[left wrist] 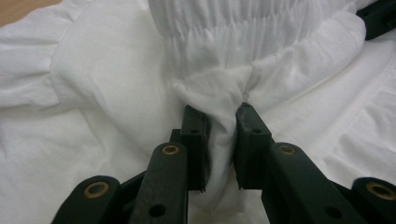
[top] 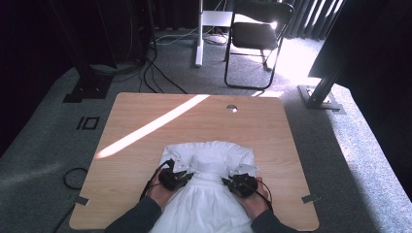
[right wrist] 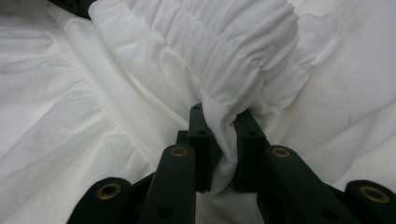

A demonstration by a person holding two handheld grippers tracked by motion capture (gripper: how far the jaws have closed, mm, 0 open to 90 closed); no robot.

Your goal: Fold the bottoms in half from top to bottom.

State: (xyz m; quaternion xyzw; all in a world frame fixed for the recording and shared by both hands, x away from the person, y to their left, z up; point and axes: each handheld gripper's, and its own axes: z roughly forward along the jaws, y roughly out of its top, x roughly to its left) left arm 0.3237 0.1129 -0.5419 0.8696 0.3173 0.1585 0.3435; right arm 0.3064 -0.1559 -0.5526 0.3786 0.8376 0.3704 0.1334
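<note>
White garment (top: 206,194) spread at lower centre of the wooden table (top: 145,145) in the high view, left gripper (top: 187,175) and right gripper (top: 227,182) set at its gathered band, in the left gripper view a fold of cloth (left wrist: 222,121) pinched at centre, in the right gripper view the gathered edge (right wrist: 224,135) pinched likewise.

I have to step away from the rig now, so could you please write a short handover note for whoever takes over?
Left gripper: shut on a pinch of the white garment, beside its gathered band.
Right gripper: shut on the band's other side.
The garment lies on the wooden table, its lower part draped over the near edge.
Done: both grips taken.
Left: probably folding or laying it flat; no fold is finished.
</note>
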